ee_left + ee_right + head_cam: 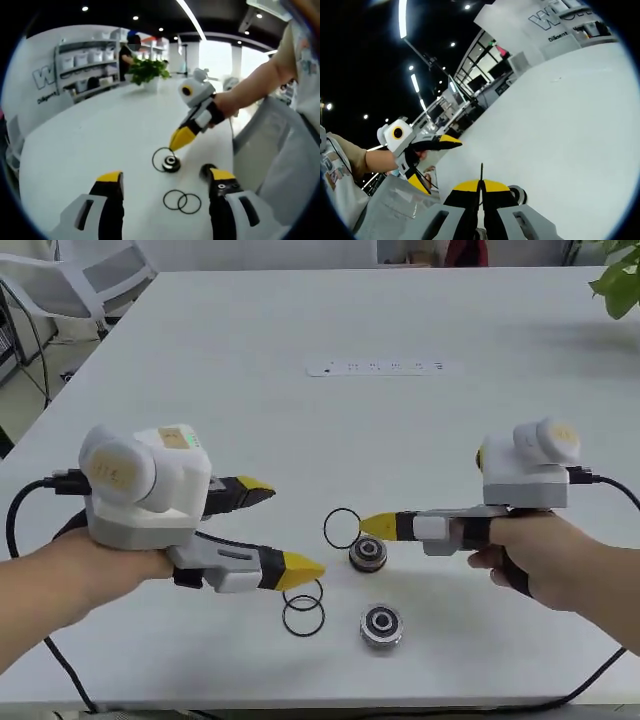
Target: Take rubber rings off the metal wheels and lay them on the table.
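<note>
Left tool point(278, 527) sits at the left of the white worktop point(300, 420), and its jaws are spread wide, nothing between the yellow tips. The left gripper view confirms it: both tips of the left tool point(165, 175) stand well apart over bare worktop.

Over to the right tool point(372, 526), which points toward 9 o'clock with its jaws pressed together. It has a rubber ring point(325, 529) nipped at the ring's 3 o'clock edge. In the right gripper view a thin black line of that rubber ring point(481, 172) stands up from between the closed tips of the right tool point(480, 184).

The first wheel point(368, 553) rests at 5 o'clock of the held ring, touching it, just under the right tool's tip. From the left gripper view, the rubber ring point(153, 161) loops beside the first wheel point(171, 163) with the right tool point(176, 142) on its far edge.

The second wheel point(381, 625) lies at 6 o'clock of the first, apart from it. Two loose rings point(284, 616) lie overlapped at its 9 o'clock, directly at 6 o'clock of the left tool's nearer tip. Those two loose rings point(164, 200) show between the left jaws.

A power strip point(385, 367) lies far off at 12 o'clock.
</note>
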A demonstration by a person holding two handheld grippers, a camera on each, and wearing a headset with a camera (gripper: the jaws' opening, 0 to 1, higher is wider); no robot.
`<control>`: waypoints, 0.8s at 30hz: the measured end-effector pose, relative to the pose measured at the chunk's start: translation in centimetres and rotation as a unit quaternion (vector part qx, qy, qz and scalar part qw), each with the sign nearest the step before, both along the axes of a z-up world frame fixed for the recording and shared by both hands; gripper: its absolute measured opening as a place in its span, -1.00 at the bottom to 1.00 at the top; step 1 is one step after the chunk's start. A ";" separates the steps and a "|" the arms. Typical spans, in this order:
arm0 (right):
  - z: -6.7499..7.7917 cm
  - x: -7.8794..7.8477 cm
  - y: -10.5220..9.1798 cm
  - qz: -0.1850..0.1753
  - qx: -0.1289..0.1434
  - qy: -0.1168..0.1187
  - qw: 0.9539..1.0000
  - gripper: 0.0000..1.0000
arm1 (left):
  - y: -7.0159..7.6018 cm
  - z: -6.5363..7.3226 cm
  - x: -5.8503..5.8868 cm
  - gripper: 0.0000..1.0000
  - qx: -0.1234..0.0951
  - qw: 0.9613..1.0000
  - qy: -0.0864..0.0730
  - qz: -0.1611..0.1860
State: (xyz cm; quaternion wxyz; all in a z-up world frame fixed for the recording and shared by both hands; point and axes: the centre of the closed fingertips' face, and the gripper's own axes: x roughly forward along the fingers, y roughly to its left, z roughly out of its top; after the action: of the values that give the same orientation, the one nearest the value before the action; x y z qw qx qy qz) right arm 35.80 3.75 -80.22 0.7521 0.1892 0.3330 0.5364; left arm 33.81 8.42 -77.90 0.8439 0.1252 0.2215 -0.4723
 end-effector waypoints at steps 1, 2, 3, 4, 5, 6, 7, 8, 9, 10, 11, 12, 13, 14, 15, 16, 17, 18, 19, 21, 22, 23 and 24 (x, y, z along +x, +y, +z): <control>0.0 0.0 0.1 0.001 0.000 0.000 1.000 -1.00 | 0.1 0.0 0.0 0.40 -0.001 1.000 0.001 0.001; 0.0 -0.1 0.3 0.003 0.000 0.000 1.000 -1.00 | 0.3 0.0 -0.1 0.41 -0.002 1.000 0.001 0.004; -0.1 -0.2 0.5 0.005 0.000 0.001 1.000 -1.00 | 0.5 0.0 -0.1 0.42 -0.003 1.000 0.001 0.006; -0.1 -0.2 0.7 0.006 0.000 0.002 1.000 -1.00 | 0.6 0.0 -0.1 0.43 -0.004 1.000 0.001 0.008; -0.1 -0.3 0.9 0.009 0.000 0.002 1.000 -1.00 | 0.7 0.0 -0.1 0.44 -0.005 1.000 0.002 0.009; -0.2 -0.3 1.0 0.011 -0.001 0.003 1.000 -1.00 | 0.8 0.0 -0.2 0.45 -0.004 1.000 0.002 0.010; -0.3 -0.4 1.2 0.014 -0.003 0.003 1.000 -1.00 | 0.9 -0.1 -0.2 0.47 -0.003 1.000 0.002 0.011; -0.3 -0.5 1.4 0.016 -0.003 0.003 1.000 -1.00 | 1.0 -0.1 -0.3 0.48 -0.003 1.000 0.002 0.011; -0.4 -0.5 1.6 0.019 -0.005 0.003 1.000 -1.00 | 1.2 -0.1 -0.3 0.49 -0.004 1.000 0.002 0.013; -0.4 -0.6 1.7 0.021 -0.005 0.004 1.000 -1.00 | 1.3 0.0 -0.3 0.50 -0.006 1.000 0.003 0.015; -0.4 -0.7 2.0 0.023 -0.005 0.004 1.000 -1.00 | 1.4 0.0 -0.3 0.51 -0.007 1.000 0.003 0.017; -0.5 -0.8 2.1 0.026 -0.006 0.005 1.000 -1.00 | 1.6 0.0 -0.4 0.52 -0.006 1.000 0.004 0.018; -0.5 -0.9 2.3 0.028 -0.007 0.004 1.000 -1.00 | 1.7 0.0 -0.4 0.52 -0.006 1.000 0.004 0.018; -0.6 -1.0 2.4 0.030 -0.008 0.005 0.999 -1.00 | 1.8 0.0 -0.4 0.52 -0.006 1.000 0.004 0.019; -0.7 -1.1 2.6 0.033 -0.009 0.006 0.999 -1.00 | 1.9 0.0 -0.5 0.53 -0.005 1.000 0.004 0.020; -0.9 -1.2 2.7 0.035 -0.010 0.007 0.999 -1.00 | 2.0 0.0 -0.5 0.53 -0.005 1.000 0.004 0.021; -1.0 -1.3 2.9 0.038 -0.012 0.007 0.999 -1.00 | 2.1 0.0 -0.5 0.54 -0.005 1.000 0.004 0.023; -1.1 -1.3 3.0 0.039 -0.013 0.008 0.999 -1.00 | 2.2 0.0 -0.6 0.54 -0.005 1.000 0.004 0.024; -1.2 -1.5 3.2 0.041 -0.013 0.010 0.999 -1.00 | 2.3 0.0 -0.6 0.54 -0.006 1.000 0.005 0.025; -1.4 -1.6 3.4 0.045 -0.015 0.011 0.999 -1.00 | 2.5 -0.1 -0.7 0.55 -0.005 1.000 0.006 0.028; -1.5 -1.7 3.6 0.047 -0.016 0.012 0.999 -1.00 | 2.6 -0.1 -0.7 0.55 -0.005 1.000 0.006 0.029; -1.6 -1.8 3.7 0.049 -0.017 0.013 0.999 -1.00 | 2.7 -0.1 -0.7 0.55 -0.004 1.000 0.006 0.029; -1.7 -1.9 3.8 0.051 -0.018 0.013 0.998 -1.00 | 2.8 -0.1 -0.7 0.55 -0.004 0.999 0.006 0.031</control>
State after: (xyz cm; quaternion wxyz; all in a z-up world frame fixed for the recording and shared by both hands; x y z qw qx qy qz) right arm 33.94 7.54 -81.90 0.7225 0.1650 0.3618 0.5656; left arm 33.10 11.22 -78.02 0.8572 0.1115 0.2286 -0.4478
